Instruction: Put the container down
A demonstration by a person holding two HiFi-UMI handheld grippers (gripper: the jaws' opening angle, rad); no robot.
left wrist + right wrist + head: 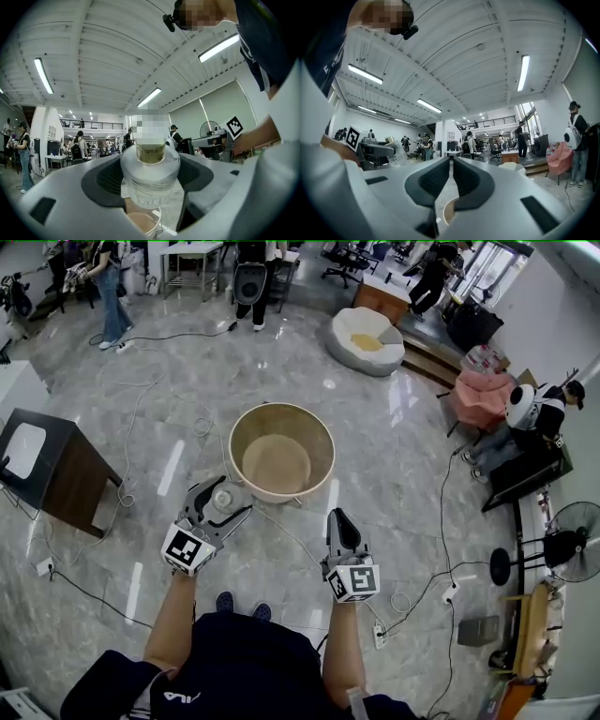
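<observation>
Though its top is hard to make out, the clear round jar (150, 180) sits clamped in the left gripper's (228, 502) jaws; the right gripper's (451, 177) jaws are together.

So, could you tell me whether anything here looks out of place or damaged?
Nothing looks spilled or damaged. Only the loose cables trailing over the floor near the tub look untidy; the container stands upright between the jaws of the left gripper.
</observation>
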